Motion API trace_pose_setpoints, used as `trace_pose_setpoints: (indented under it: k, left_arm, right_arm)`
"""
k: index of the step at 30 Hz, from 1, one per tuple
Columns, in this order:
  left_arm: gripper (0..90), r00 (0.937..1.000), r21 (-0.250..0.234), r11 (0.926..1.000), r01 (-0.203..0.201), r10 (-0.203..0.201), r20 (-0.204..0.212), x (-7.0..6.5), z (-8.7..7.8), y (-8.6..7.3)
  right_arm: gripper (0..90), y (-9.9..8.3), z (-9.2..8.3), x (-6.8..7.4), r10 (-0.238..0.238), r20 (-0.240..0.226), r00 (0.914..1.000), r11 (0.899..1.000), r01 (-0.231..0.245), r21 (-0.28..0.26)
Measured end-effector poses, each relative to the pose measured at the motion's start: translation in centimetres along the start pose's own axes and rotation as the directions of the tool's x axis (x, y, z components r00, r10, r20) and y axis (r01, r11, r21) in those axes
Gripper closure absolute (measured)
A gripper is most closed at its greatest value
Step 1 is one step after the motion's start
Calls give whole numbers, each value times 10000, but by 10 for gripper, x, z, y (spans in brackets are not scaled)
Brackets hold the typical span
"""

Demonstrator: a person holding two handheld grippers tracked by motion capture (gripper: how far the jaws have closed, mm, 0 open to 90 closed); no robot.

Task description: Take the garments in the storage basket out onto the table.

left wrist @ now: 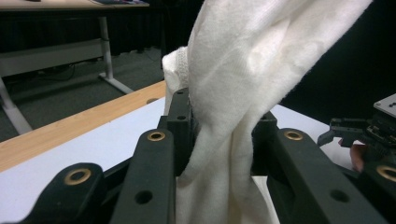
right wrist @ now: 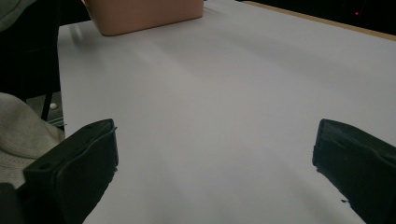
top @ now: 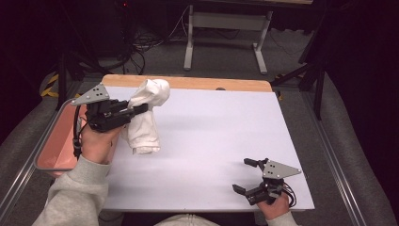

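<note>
A white cloth (top: 145,115) hangs bunched from my left gripper (top: 142,109), which is held above the left part of the white table. In the left gripper view the cloth (left wrist: 243,93) is pinched between the two black jaws and drapes down over them, so my left gripper (left wrist: 224,121) is shut on it. The cloth's lower end reaches down close to the table top. My right gripper (top: 245,175) rests near the table's front right corner, its jaws spread wide. The right gripper view shows bare white table between the spread tips of my right gripper (right wrist: 215,163).
A pink bin (top: 59,141) stands at the table's left edge, beside my left hand; its wall (right wrist: 140,16) also appears far off in the right gripper view. A wooden strip (top: 188,82) runs along the table's far edge. A metal desk frame (top: 226,33) stands on the floor beyond.
</note>
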State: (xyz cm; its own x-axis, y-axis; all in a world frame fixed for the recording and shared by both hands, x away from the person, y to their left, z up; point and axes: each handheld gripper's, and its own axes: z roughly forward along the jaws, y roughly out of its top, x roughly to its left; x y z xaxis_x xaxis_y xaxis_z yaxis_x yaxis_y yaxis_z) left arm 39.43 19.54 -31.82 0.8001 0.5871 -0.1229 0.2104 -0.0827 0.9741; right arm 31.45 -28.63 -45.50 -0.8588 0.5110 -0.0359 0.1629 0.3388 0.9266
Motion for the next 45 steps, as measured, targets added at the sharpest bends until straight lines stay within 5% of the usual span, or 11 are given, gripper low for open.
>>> trace_pose_setpoints:
  k: [23,45]
  left_arm:
    - [705,9974,3,10000,-46,45,725,-24,46,-31]
    - [702,9976,1110,9926,-483,425,539,-34,73,-49]
  right_arm:
    - [8,0,1,0,-16,-83,10000,10000,16,25]
    - [8,0,1,0,-51,-115,9999,10000,51,30]
